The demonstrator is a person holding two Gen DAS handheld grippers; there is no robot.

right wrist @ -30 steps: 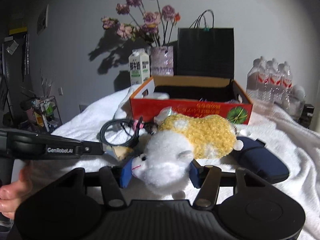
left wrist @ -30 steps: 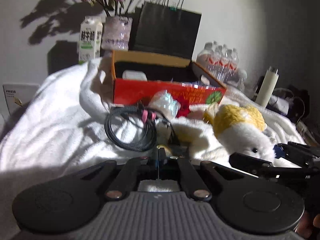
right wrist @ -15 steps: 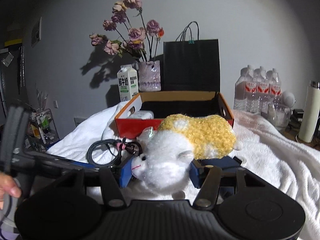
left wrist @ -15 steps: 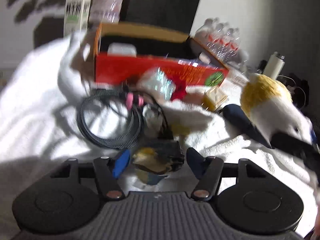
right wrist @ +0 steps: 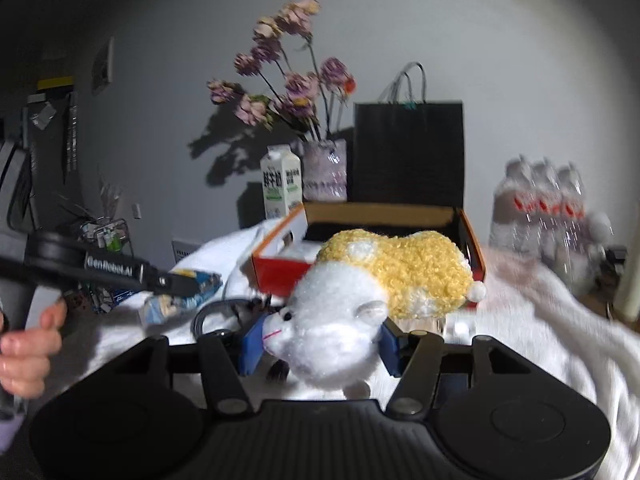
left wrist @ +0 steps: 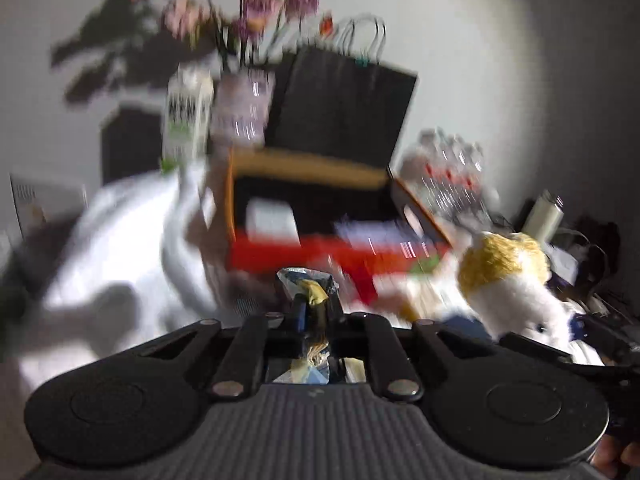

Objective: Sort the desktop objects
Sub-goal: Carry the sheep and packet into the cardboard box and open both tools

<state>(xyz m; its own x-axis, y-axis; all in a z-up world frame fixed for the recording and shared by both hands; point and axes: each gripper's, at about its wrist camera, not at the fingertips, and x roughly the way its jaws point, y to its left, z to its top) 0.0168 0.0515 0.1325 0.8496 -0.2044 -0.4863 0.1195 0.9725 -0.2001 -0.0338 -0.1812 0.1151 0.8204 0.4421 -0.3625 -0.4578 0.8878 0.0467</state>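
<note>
Two things are in hand at once, and both are bound, I'd judge, for the red cardboard box [right wrist: 472, 240] at the far edge of the white-blanketed worktop [right wrist: 540, 320]. The plush toy [right wrist: 360, 296], white head and yellow curly back, is clamped by its head between the blue pads of the right gripper [right wrist: 320, 346], jaws about half spread around it; its long axis runs away from the claw, its yellow rump already over the box's near wall. The box lies straight ahead of that claw, so the right hand is the nearer one. The left gripper [left wrist: 316, 316] has its jaws closing, nearly together, on a crinkled blue-and-yellow snack packet [left wrist: 310, 286] that stands up between the pads; from the right wrist view the packet [right wrist: 180, 294] hangs clear of the blanket off to the box's left, with the person's hand [right wrist: 28, 344] on the grip. For this claw too the box [left wrist: 320, 248] lies ahead and a little right, with white items already inside. Behind it stand a milk carton [right wrist: 282, 182], a vase of dried flowers [right wrist: 324, 168], a black paper bag [right wrist: 408, 152] and a pack of water bottles [right wrist: 540, 196]. A second ago the left claw was shut and empty near the blanket and the toy lay low by the coiled cable; half a second ago its jaws gaped around the packet, and now both loads ride higher.
</note>
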